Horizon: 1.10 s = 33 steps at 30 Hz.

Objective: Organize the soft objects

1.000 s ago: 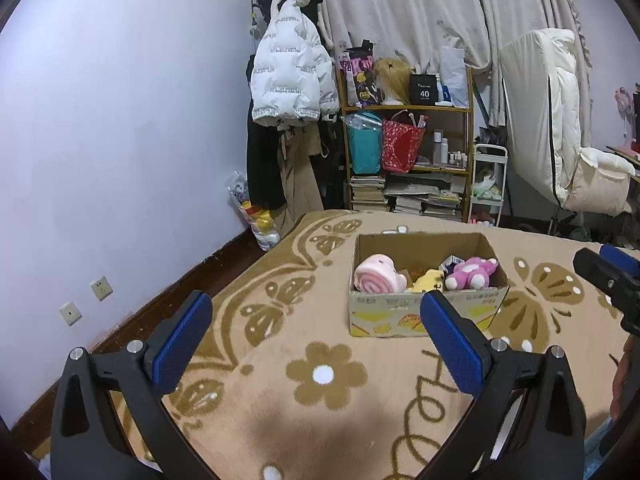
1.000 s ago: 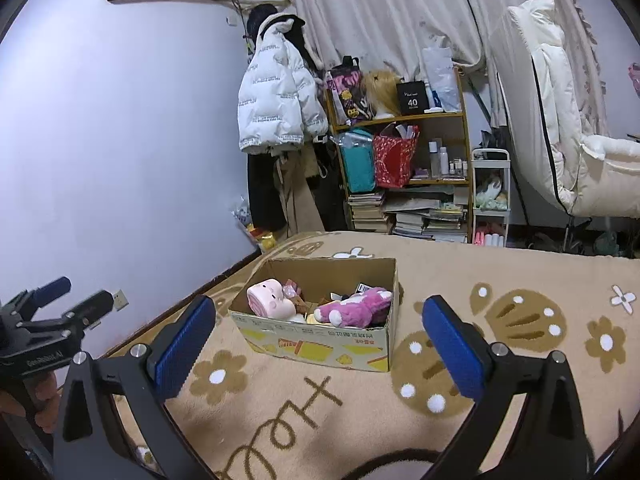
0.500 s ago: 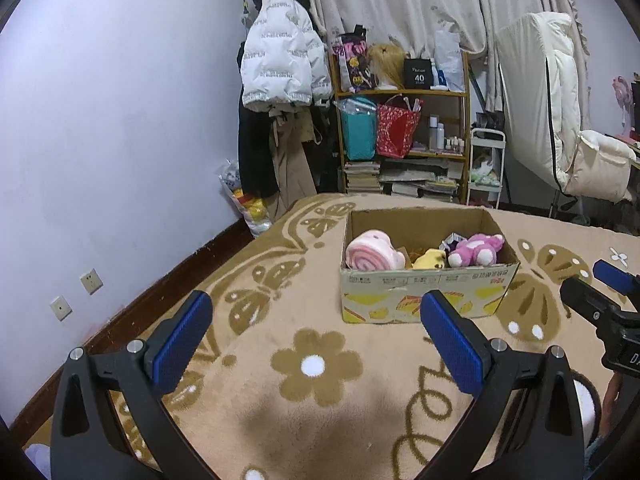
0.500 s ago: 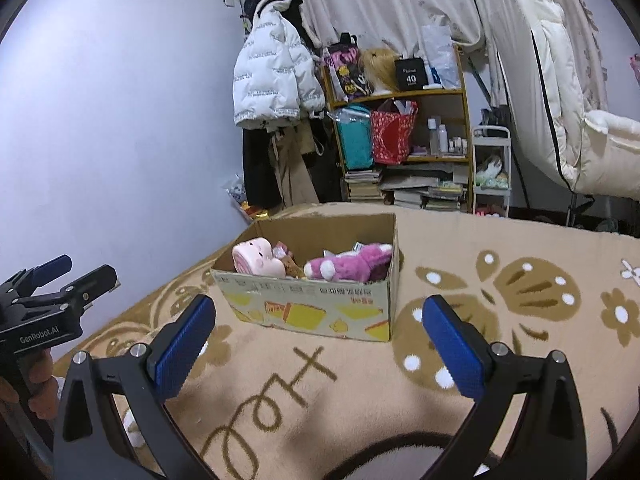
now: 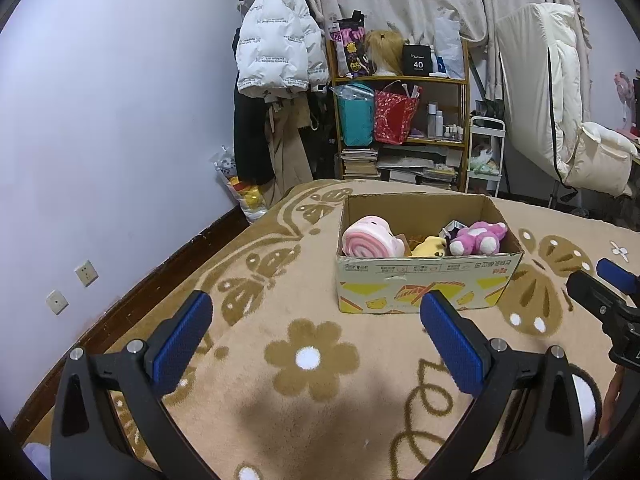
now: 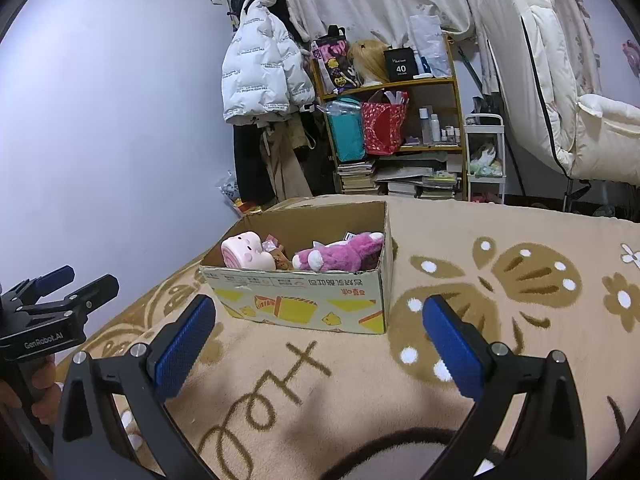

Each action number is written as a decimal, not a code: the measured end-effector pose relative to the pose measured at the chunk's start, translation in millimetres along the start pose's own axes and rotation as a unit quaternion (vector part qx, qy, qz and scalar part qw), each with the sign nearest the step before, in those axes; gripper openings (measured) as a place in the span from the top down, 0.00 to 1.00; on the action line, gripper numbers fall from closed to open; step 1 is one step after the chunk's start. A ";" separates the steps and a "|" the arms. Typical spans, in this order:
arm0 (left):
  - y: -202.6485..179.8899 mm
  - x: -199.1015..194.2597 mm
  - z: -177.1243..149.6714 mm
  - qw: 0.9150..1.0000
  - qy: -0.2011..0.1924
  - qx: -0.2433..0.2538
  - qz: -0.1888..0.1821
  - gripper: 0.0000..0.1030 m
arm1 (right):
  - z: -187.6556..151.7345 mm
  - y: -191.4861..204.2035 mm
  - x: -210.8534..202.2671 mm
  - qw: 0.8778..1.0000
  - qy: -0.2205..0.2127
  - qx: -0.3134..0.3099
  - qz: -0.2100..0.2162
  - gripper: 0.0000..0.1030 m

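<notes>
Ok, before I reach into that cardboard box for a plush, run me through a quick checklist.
1. Left gripper open, nothing held: ok.
2. Right gripper open, nothing held: ok.
3. Cardboard box top open, upright on the blanket: ok.
4. Purple plush reachable, lying on top by the right wall: ok.
5. Pink roll plush unobstructed at the left end: ok.
6. Yellow plush free to lift: cannot tell, mostly hidden behind the box wall.
</notes>
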State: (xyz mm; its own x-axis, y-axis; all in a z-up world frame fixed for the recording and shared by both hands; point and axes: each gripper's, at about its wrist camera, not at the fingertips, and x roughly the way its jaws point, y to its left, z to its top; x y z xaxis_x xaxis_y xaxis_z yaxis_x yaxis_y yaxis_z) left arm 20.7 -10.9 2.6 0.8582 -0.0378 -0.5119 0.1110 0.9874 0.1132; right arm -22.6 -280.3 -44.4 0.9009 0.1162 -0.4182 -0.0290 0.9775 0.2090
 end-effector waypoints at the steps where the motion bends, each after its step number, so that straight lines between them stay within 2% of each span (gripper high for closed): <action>1: -0.2 0.1 0.1 1.000 -0.001 0.001 0.002 0.00 | 0.1 0.1 0.3 1.000 0.001 -0.001 -0.001 0.00; 33: -3.2 -5.8 -2.6 1.000 -0.005 0.011 -0.004 0.00 | -1.9 -0.3 0.1 1.000 -0.001 -0.001 0.001 0.00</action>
State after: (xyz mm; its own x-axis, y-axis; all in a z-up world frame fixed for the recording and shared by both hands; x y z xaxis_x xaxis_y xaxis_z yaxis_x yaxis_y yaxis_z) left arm 14.1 -13.4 3.0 0.8624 -0.0475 -0.5040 0.1288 0.9834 0.1278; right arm -23.3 -280.3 -46.2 0.9017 0.1178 -0.4160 -0.0314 0.9775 0.2087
